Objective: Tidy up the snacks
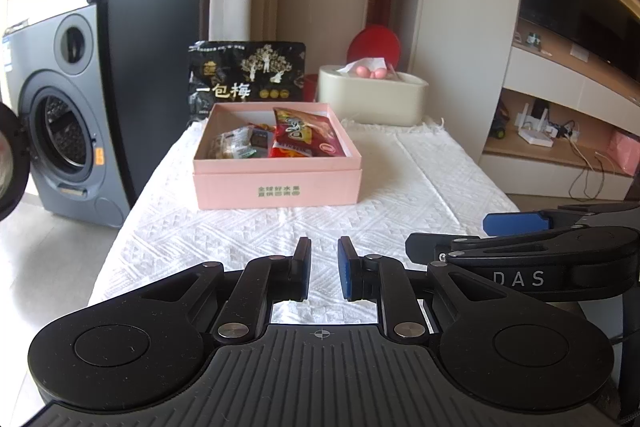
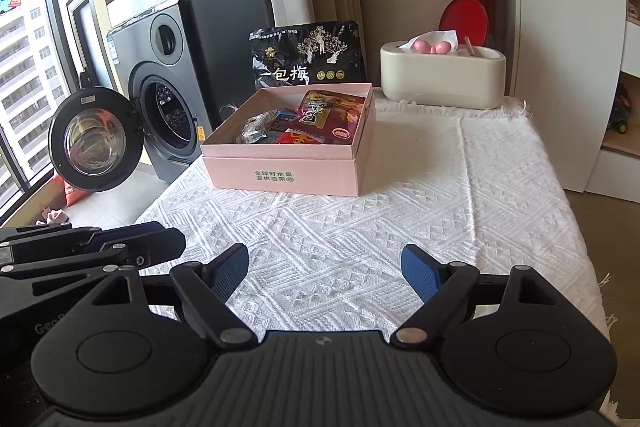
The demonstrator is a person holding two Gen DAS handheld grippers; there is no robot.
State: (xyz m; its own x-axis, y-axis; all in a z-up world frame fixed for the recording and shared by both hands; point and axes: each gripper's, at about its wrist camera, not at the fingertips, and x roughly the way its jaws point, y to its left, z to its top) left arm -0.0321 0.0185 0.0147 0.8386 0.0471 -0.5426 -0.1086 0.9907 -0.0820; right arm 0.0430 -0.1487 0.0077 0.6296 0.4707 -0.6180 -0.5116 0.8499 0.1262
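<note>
A pink box (image 1: 276, 187) (image 2: 288, 175) sits on the white tablecloth and holds several snack packets, among them a red packet (image 1: 306, 137) (image 2: 332, 115) and a clear wrapped snack (image 1: 228, 147) (image 2: 254, 127). A large black plum bag (image 1: 248, 75) (image 2: 308, 55) stands upright behind the box. My left gripper (image 1: 324, 267) hovers over the near cloth, jaws a narrow gap apart and empty. My right gripper (image 2: 324, 271) is wide open and empty, also near the front edge. Each gripper shows at the edge of the other's view.
A cream tissue box (image 1: 372, 95) (image 2: 442, 75) with a pink ornament stands at the back right, a red round lid (image 2: 464, 15) behind it. A washing machine (image 2: 160, 99) with its door open is left of the table. Shelves (image 1: 560, 131) stand at right.
</note>
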